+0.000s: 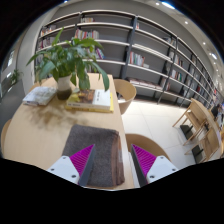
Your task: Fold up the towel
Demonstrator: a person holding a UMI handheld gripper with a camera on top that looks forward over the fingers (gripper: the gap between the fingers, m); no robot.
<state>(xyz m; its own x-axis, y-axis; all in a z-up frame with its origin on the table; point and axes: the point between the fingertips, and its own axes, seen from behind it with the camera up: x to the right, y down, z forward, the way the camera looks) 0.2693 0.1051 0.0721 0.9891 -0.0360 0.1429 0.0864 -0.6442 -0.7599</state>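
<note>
Presently:
Gripper (pixel 108 160): fingers spread wide, holding nothing; the magenta pads (pixel 82 156) face each other across a clear gap.
Towel (pixel 98 152): grey-brown, lying on the table just ahead of and between the fingers, its near end reaching down between them; neither finger seems to press on it.
Table (pixel 30 130): pale wood, stretching away beyond the towel.
Beyond the towel: books (pixel 95 100), a potted plant (pixel 68 62), a light bundle (pixel 41 95) to their left.
Further out: chairs (pixel 125 92), then long bookshelves (pixel 140 50).
Progress: the towel looks like a neat flat rectangle; whether any fold is made I cannot tell. Grasping an edge appears left to do.
</note>
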